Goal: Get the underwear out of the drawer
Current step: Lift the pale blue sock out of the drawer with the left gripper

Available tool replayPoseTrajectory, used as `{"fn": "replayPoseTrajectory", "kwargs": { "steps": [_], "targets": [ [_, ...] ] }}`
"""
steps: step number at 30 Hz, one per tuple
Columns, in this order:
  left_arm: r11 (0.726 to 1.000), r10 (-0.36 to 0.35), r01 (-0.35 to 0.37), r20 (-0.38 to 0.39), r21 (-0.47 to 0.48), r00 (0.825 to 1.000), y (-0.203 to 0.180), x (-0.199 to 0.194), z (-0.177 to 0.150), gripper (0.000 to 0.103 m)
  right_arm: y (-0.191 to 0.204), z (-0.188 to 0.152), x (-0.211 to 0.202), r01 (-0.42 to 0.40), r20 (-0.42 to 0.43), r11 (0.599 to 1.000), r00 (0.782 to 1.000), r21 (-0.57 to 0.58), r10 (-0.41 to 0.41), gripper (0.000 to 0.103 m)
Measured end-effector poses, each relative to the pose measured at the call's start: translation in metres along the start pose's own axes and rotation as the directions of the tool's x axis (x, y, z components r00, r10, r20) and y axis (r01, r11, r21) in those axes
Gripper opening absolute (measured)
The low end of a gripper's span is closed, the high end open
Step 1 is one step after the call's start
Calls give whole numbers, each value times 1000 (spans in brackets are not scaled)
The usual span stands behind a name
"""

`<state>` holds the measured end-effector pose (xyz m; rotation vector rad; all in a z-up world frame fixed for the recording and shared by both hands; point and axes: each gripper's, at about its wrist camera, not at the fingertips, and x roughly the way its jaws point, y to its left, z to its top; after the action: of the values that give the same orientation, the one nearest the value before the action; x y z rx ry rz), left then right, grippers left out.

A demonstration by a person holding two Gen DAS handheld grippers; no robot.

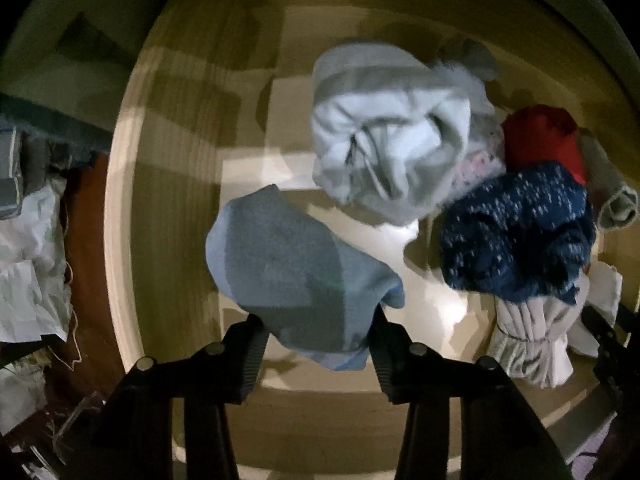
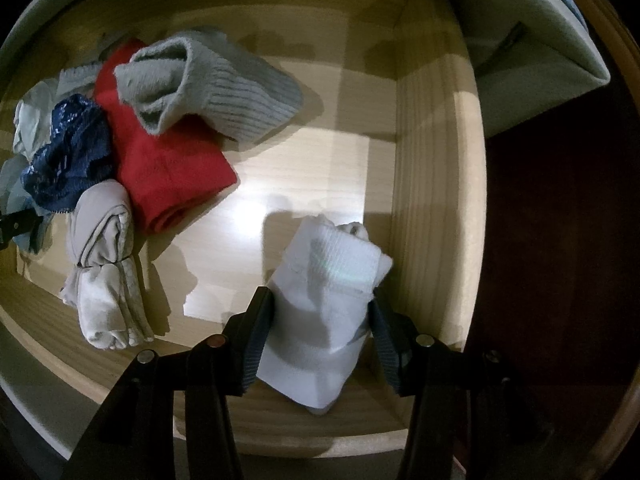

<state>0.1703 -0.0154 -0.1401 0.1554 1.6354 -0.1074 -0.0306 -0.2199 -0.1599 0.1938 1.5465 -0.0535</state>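
The left gripper [image 1: 316, 332] clamps a blue sock [image 1: 288, 264] at lower centre above the drawer [image 1: 176, 168]. The right gripper [image 2: 320, 320] holds a white sock [image 2: 332, 304] at lower centre. A dark blue lace garment [image 2: 68, 156] lies at the left, in the pile.

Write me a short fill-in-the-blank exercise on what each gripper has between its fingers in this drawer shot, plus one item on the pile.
1. The left gripper has a ____ sock between its fingers.
2. The right gripper is closed on a ____ sock.
3. In the right wrist view, the grey ribbed sock lies on top of a ____ folded garment.
4. All of this sits inside a wooden ____.

Missing words: blue; white; red; drawer
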Motion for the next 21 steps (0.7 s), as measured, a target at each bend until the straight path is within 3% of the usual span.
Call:
{"fn": "replayPoseTrajectory", "kwargs": {
  "steps": [8,21],
  "targets": [
    [1000,-31,31,27,4,999,-1,-10,-20,46,5,-7,4,-7,-12,1000,1000,-6,7,41],
    [998,-67,64,145,24,987,23,-53,-76,46,9,-13,8,-9,1,1000,1000,-8,9,40]
  ]
}}
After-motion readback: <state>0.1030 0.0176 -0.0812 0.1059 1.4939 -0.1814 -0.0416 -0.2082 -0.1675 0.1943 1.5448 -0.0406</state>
